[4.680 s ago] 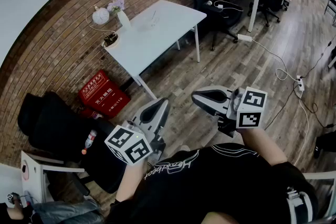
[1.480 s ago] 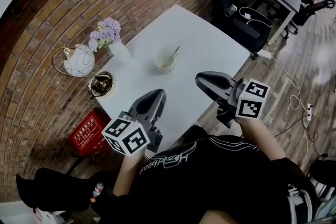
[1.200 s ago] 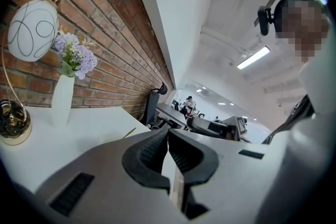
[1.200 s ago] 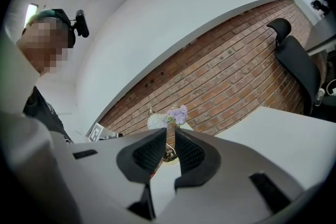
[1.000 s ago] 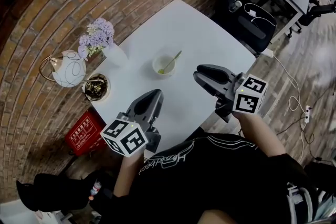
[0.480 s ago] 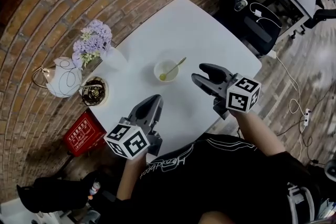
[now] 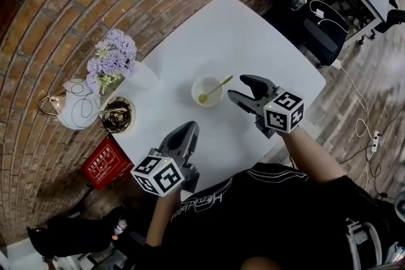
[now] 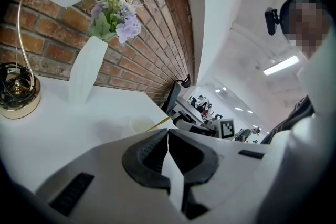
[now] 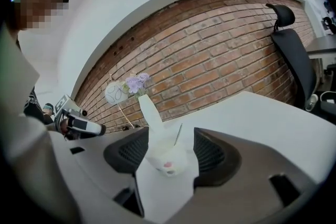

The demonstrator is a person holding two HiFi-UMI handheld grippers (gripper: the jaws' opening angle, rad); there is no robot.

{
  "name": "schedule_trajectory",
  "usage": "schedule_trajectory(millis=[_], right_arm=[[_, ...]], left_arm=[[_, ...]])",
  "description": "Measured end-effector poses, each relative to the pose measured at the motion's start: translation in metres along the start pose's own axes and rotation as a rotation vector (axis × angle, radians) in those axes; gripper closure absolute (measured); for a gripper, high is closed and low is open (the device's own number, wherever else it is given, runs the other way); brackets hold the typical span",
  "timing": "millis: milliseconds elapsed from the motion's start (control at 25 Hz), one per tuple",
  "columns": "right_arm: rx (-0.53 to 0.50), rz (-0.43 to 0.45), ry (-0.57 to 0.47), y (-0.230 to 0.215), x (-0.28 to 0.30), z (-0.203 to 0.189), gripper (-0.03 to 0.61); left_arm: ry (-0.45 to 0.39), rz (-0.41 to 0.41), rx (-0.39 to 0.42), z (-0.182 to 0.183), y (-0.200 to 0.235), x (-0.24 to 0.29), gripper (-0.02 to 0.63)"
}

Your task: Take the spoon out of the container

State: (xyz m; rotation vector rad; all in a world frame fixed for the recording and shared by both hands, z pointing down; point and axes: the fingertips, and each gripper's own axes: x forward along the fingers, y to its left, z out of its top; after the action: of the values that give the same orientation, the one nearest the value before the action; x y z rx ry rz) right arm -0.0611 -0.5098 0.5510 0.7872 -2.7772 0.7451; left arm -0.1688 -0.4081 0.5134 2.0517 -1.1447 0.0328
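right gripper (image 7: 237,86) jaws opening wide, empty, beside container (image 7: 204,98) holding spoon (image 7: 214,88); left gripper (image 7: 188,130) closed.

Spoon (image 7: 216,88) in container (image 7: 195,93) on table (image 7: 240,35) — vase (image 7: 144,76), then lamp (image 7: 76,112), to its left.

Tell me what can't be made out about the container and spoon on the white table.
Spoon bowl: right gripper view, hidden inside the container.
Container's contents: head view, too small.
Container's base: left gripper view, behind the shut left gripper.
Pink mark on the container: right gripper view, blurred.
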Motion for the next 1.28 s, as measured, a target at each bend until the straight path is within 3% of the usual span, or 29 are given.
schedule_trajectory(millis=[760,920,1280], right_arm=[[0.002,0.021,0.061,-0.021,0.041,-0.016,0.36],[0.003,0.028,0.051,-0.018,0.04,-0.014,0.474],[0.019,0.03,0.039,-0.014,0.041,-0.012,0.558]], left_arm=[[0.037,0.017,-0.056,-0.009,0.028,0.014,0.609],[0.04,0.019,-0.065,-0.011,0.029,0.015,0.609],[0.033,0.02,-0.063,-0.011,0.028,0.016,0.609]])
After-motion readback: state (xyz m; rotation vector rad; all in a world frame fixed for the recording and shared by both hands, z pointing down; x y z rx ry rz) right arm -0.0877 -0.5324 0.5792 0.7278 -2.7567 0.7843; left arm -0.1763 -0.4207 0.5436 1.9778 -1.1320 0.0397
